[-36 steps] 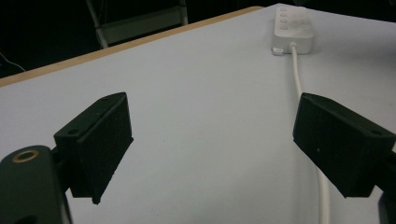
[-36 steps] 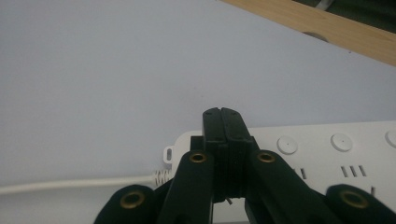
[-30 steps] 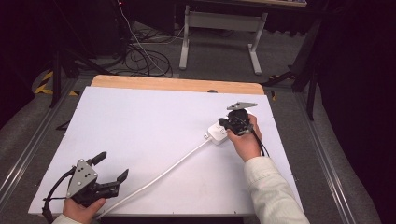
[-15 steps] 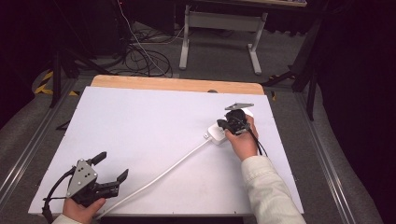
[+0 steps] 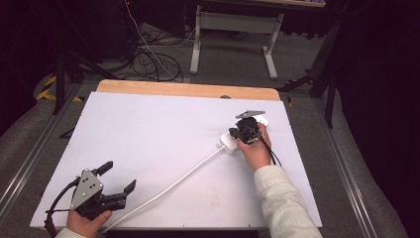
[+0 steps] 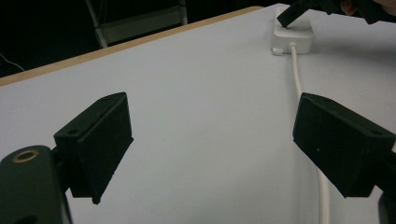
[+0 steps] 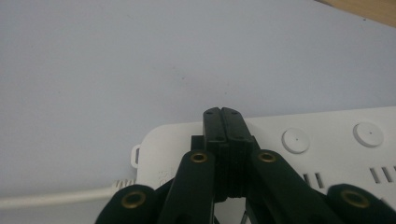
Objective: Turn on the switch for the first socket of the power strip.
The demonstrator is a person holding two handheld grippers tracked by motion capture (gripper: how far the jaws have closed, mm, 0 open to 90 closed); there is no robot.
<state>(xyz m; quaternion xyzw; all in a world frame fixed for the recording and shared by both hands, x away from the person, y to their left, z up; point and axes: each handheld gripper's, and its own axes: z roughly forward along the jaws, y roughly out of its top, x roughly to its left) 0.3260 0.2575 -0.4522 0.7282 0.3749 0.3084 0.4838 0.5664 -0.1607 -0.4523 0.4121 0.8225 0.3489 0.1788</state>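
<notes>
A white power strip (image 5: 228, 143) lies at the right of the white table top (image 5: 148, 129). Its white cable (image 5: 173, 182) runs to the front left. My right gripper (image 5: 239, 134) is shut, with nothing between the jaws. In the right gripper view its tips (image 7: 222, 115) rest over the cable end of the power strip (image 7: 327, 140), beside two round buttons (image 7: 295, 140). My left gripper (image 5: 119, 176) is open at the front left, just left of the cable. The left gripper view has its jaws (image 6: 215, 135) wide apart over bare table, with the cable (image 6: 299, 79) and power strip (image 6: 292, 39) beyond.
A wooden edge (image 5: 188, 89) borders the table's far side. Beyond it stand a grey frame (image 5: 233, 29) and loose black cables (image 5: 148, 59) on the floor. Metal rails (image 5: 29, 153) run along both sides of the table.
My right gripper has edged slightly to the left over the power strip and is still shut. The left gripper has not moved.
</notes>
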